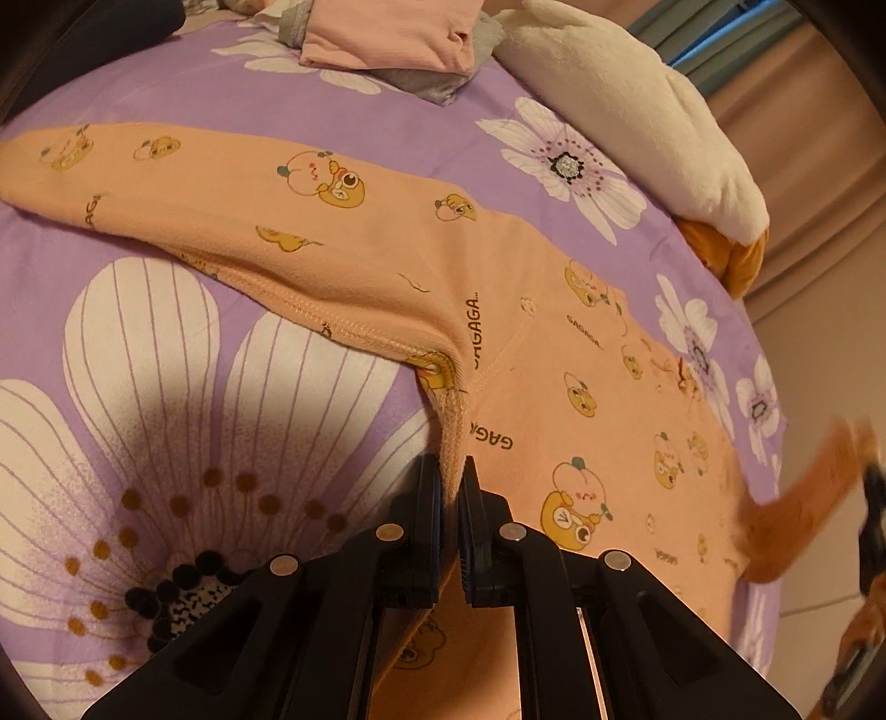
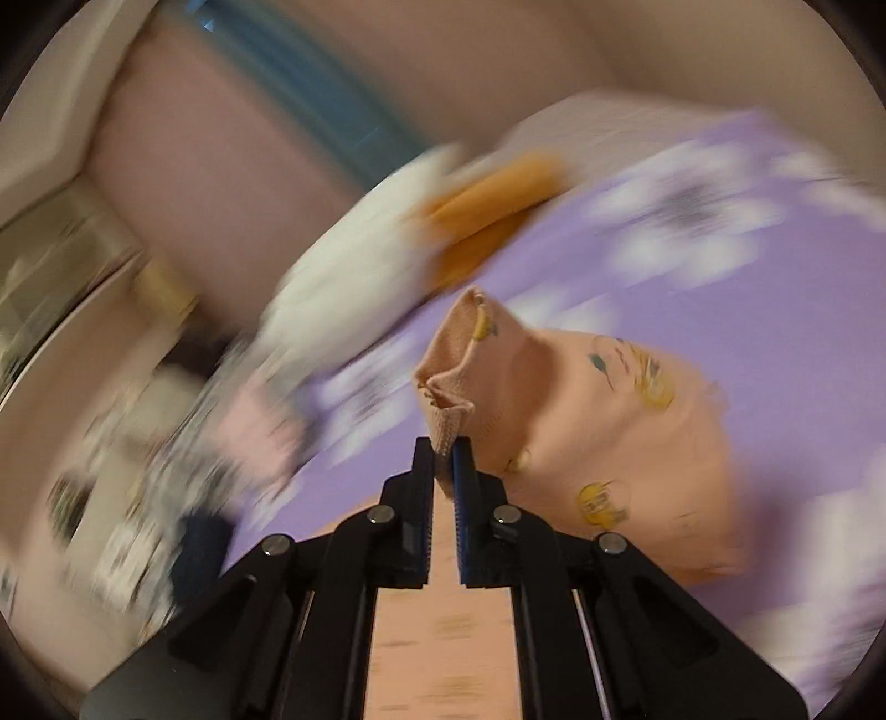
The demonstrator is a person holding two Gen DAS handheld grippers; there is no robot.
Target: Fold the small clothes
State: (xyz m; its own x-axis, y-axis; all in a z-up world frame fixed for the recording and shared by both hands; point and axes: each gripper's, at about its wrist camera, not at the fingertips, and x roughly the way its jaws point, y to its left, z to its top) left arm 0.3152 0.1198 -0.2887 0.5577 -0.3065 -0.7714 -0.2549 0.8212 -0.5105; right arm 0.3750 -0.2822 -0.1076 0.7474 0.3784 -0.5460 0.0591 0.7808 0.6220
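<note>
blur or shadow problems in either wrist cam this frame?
Left wrist view: sharp, with a dark shadow on the purple bedspread beside the left gripper; only the right edge smears. Right wrist view: heavy motion blur across the background; the right gripper and pinched peach garment stay fairly sharp.

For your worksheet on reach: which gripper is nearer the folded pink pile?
Left. The left gripper faces the pink pile across the bed; the right gripper holds the peach garment at the far edge.
</note>
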